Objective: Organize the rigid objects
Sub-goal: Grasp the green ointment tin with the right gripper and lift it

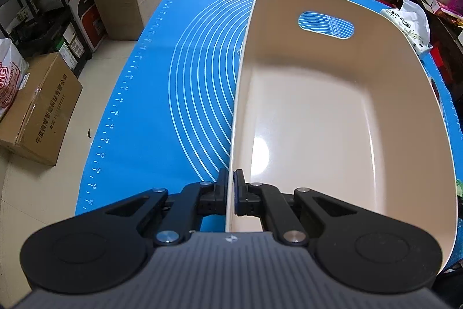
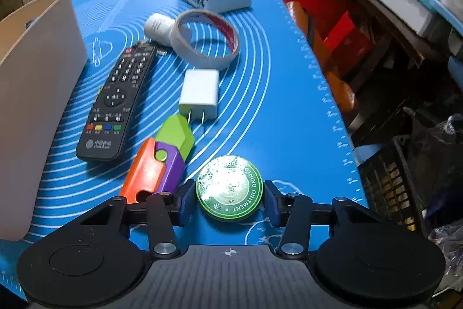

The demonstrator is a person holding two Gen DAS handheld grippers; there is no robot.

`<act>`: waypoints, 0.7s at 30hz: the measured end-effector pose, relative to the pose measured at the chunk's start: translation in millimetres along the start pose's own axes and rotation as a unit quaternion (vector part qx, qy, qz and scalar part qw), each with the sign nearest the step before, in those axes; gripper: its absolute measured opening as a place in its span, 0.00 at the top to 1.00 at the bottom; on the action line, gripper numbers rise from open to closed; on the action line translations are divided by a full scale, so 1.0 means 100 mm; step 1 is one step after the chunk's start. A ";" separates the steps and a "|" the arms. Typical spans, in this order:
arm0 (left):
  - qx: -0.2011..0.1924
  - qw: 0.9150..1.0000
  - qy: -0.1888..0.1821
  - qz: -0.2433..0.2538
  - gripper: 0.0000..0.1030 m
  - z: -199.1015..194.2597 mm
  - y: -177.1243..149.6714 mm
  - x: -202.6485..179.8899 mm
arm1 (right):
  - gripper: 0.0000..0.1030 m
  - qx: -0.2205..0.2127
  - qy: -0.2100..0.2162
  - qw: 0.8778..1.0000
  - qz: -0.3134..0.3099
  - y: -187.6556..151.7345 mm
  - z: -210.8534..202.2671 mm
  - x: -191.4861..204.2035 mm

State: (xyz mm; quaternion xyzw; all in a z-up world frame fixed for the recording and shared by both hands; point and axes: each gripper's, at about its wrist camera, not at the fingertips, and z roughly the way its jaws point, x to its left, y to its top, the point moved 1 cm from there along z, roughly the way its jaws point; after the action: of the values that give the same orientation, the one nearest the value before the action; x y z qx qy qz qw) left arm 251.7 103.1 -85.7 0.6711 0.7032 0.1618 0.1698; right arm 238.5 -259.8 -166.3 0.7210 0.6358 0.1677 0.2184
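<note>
Round green metal ointment tin [image 2: 230, 188]: stiff, light, slick-lidded; I flank its rim with right gripper [image 2: 230, 197], spread, while left gripper [image 1: 230, 191] pinches beige plastic bin [image 1: 234, 135] wall.

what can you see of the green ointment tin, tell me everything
The green ointment tin is a flat round metal-looking can, lying lid up on the blue mat. Its glossy lid glares white at the centre, with worn green print and rim lettering reading "OTHING OINTMENT". It sits between the blue pads of the right hand-held gripper; they flank its sides very closely, but contact is not clear. The orange, purple and green toy lies just left of it.
</note>
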 end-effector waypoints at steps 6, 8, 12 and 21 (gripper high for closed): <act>0.001 1.000 -0.006 0.001 0.96 0.01 0.01 0.03 | 0.47 -0.039 -0.019 0.999 0.006 0.11 -0.23 0.02; 0.002 1.000 -0.006 0.001 0.96 0.01 0.00 0.03 | 0.47 -0.061 -0.014 0.998 0.014 0.21 -0.37 0.07; 0.002 1.000 -0.009 -0.001 0.96 0.02 0.00 0.04 | 0.47 -0.111 -0.007 0.994 -0.009 0.42 -0.72 0.27; 0.003 1.000 -0.002 0.002 0.96 0.03 -0.01 0.01 | 0.47 -0.187 0.053 0.979 -0.061 0.89 -1.24 0.84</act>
State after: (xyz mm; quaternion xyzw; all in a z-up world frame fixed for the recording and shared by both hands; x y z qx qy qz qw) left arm 252.2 104.1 -88.6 0.6734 0.7019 0.1591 0.1690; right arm 260.8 -172.8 -16.7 0.6171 0.6469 0.3076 0.3256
